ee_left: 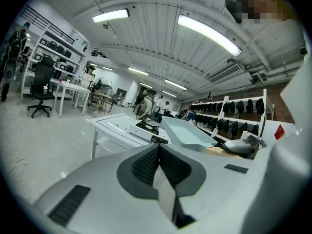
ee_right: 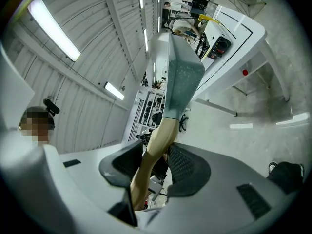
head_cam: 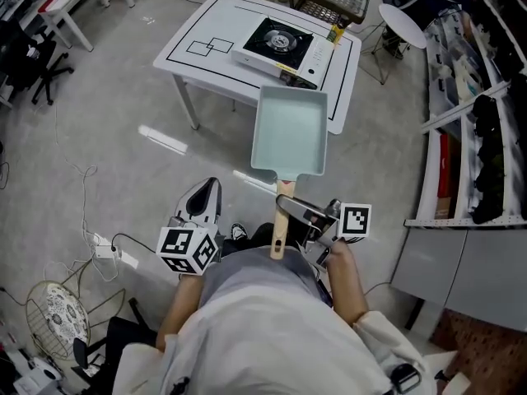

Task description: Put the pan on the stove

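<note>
**Pan (head_cam: 290, 130) held out front, short of the stove (head_cam: 276, 44)**

We have the right gripper (ee_right: 156, 157) clamped on the pan's wooden handle (head_cam: 279, 230), so the pale blue body sticks out ahead of us, in the air near the table (head_cam: 206, 23) edge. The left gripper (ee_left: 158, 152) hangs alongside, its jaws closed on nothing, clear of the load. With the burner bare, we judge the pan must go forward and down onto it.
</note>
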Motion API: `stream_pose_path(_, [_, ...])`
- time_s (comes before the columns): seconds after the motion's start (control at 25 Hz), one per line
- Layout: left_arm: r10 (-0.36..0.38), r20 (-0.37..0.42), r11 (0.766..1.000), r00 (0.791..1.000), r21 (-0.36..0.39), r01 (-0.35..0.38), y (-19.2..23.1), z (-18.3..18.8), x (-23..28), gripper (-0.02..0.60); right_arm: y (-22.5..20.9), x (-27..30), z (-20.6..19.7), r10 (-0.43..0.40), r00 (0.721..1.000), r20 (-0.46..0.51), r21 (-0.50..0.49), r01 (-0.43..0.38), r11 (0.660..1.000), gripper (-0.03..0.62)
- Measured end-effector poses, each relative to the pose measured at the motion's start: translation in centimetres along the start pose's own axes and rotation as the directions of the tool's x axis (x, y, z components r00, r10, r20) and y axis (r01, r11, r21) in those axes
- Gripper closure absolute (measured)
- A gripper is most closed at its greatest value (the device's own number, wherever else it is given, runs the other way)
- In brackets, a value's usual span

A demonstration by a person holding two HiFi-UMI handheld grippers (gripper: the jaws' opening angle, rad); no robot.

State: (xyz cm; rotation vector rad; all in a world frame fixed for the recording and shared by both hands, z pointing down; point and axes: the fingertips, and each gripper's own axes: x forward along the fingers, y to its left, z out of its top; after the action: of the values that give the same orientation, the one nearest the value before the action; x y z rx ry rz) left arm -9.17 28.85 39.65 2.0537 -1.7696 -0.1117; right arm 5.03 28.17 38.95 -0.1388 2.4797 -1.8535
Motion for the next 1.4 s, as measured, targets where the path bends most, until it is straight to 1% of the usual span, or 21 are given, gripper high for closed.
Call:
stream_pose_path(0.16, [0.002,-0.011,1.0,1.0,-0.016,-0.002,0.7,0.1,0.5,0.575,-0.3,0.6,0.5,-0.008,1.0,-0.001,0.005,0.008,1.0,0.433])
stream_pose_path(0.28, [0.0,-0.027,1.0,1.0,-0.014,0.0,1.3,0.1,1.3,0.575,-0.9,1.3,1.3,-0.016,1.0,-0.006,0.005,0.017,1.0,0.433])
stream_pose_path(0.4, [0.001,-0.037,1.0,0.999,-0.013,-0.002,2.0,0.3,2.5,0.575,-1.4,2.2,2.4,-0.013,1.0,-0.002,0.012,0.013,1.0,0.433])
stream_pose_path(0.52, [-0.006,-0.032,1.0,0.999,-0.008,0.006,2.7,1.2,4.1,0.575,-1.9,3.2,4.0,-0.005,1.0,0.002,0.004,0.005,1.0,0.431])
stream_pose_path(0.84, [-0.039,-0.018,0.999,0.999,0.025,0.04,4.4,5.1,11.0,0.575,-3.4,5.7,10.6,0.015,0.999,0.029,-0.008,-0.015,1.0,0.431])
stream_pose_path(1.0, [-0.078,-0.02,0.997,0.997,0.01,0.078,5.5,7.0,15.3,0.575,-4.7,7.2,14.4,0.01,0.999,0.04,-0.021,-0.009,1.0,0.431])
stream_pose_path(1.24, [-0.097,-0.027,0.995,0.995,0.03,0.097,5.9,9.6,20.0,0.575,-5.3,8.5,19.0,0.013,0.998,0.06,-0.026,-0.011,1.0,0.431])
stream_pose_path(1.4, [-0.148,-0.009,0.989,0.989,0.016,0.149,5.5,11.0,22.7,0.575,-6.0,9.1,21.7,0.008,0.997,0.074,-0.008,-0.007,1.0,0.43])
